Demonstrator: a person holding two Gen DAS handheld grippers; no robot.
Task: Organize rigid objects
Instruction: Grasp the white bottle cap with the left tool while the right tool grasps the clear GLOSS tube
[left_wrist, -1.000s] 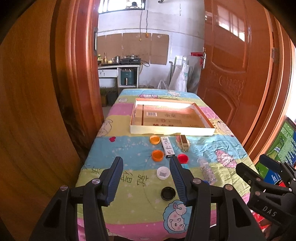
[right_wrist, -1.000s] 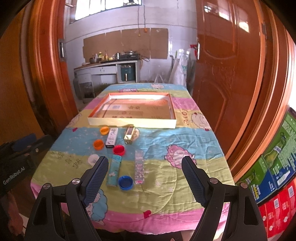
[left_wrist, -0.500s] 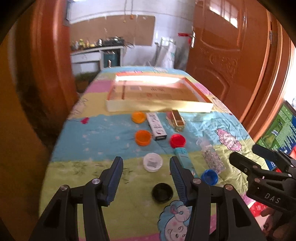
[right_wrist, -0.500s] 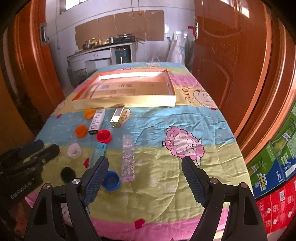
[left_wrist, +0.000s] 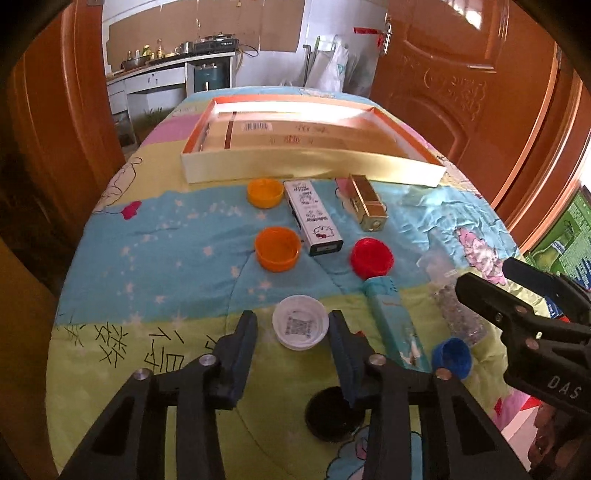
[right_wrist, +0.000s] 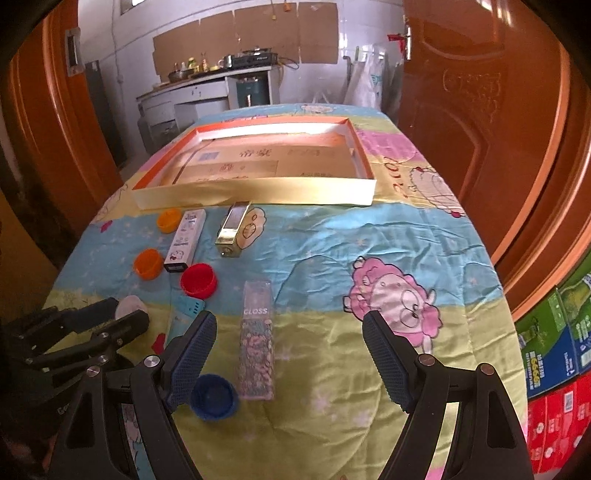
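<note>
Low in the frame, our left gripper (left_wrist: 293, 328) is closing around the white cap (left_wrist: 300, 327), pads not touching. Our right gripper (right_wrist: 291, 354) gapes wide above the gloss box (right_wrist: 256, 343).

A: How is the table (right_wrist: 424, 254) laid out?

B: A shallow box (left_wrist: 310, 171) is placed at the far end, and the small things are spread before it.

A: What is found nearest the box?

B: A cap (left_wrist: 264, 192), a printed carton (left_wrist: 314, 221) and a metal case (left_wrist: 367, 207) are set in a row, left to right.

A: And nearer?

B: Another cap (left_wrist: 277, 248) is seen left of the carton's near end, a third cap (left_wrist: 371, 256) to its right. Nearer still lie a lidded cap (left_wrist: 300, 326), a tube (left_wrist: 395, 325) and a gloss packet (right_wrist: 256, 339), left to right. A further cap (right_wrist: 213, 396) lies just left of the packet's near end, and a dark cap (left_wrist: 330, 413) lies nearest.
</note>
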